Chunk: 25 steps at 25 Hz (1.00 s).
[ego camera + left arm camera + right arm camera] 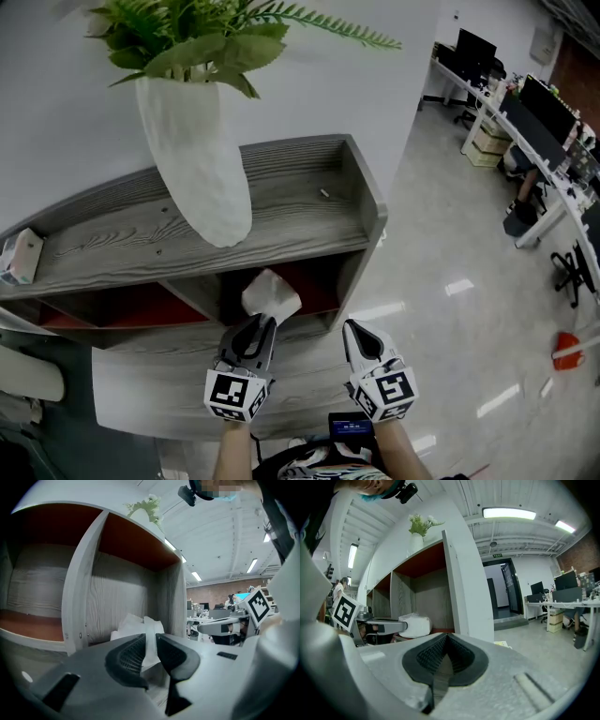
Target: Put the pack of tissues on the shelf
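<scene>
We see the pack of tissues point(271, 292) in the mouth of the shelf's point(281, 197) right-hand compartment, below the top board. It lies between the upright divider and the right side wall, closer to the divider. The left gripper point(261, 323) reaches in from the front edge, and its tips meet the near end of the pack. In the left gripper view its jaws stand narrowly apart, with the white wrap filling the gap and lying against both pads. We cannot tell whether the pack rests fully on the compartment floor.

The right gripper point(352, 328) hangs just beside the left one, in front of the shelf's right front corner and apart from the pack. Its jaws are closed together with nothing between them.

We can read no brand or print on the pack's wrap. The cubes on both grippers carry black-and-white square markers. A small box point(21, 255) lies at the left end of the top board, its print too small to read. A green sign point(497, 555) over the doorway in the right gripper view is likewise unreadable.
</scene>
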Each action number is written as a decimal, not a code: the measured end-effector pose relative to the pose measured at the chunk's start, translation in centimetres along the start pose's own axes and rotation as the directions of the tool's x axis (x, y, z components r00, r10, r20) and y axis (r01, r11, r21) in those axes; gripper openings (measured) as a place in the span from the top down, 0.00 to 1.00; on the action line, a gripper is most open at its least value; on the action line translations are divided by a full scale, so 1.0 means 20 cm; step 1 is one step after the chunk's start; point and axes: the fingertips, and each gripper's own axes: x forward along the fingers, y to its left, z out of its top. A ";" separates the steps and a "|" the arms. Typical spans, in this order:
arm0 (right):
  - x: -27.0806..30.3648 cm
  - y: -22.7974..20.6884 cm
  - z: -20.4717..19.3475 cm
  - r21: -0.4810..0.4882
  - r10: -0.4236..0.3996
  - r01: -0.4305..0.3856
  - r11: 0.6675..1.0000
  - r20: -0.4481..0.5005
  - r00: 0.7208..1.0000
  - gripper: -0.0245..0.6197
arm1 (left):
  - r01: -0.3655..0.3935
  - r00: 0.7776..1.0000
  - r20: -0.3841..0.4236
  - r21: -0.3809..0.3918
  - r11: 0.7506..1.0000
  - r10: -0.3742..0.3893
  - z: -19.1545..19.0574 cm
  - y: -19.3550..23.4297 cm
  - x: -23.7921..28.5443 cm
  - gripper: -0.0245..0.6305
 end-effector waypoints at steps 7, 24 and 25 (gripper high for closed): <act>0.01 -0.04 -0.02 0.008 -0.015 0.016 1.000 -0.013 1.000 0.95 | -0.011 1.000 -0.015 -0.045 0.999 0.010 -0.04 0.04 0.06 0.85; -0.07 0.01 0.00 0.007 -0.025 0.025 1.000 0.000 1.000 0.95 | -0.041 0.999 -0.006 -0.083 0.996 0.041 -0.03 0.06 0.05 0.74; -0.07 0.03 0.00 0.002 -0.019 0.019 1.000 0.001 1.000 0.95 | -0.045 0.999 0.001 -0.082 0.996 0.045 -0.02 0.06 0.03 0.74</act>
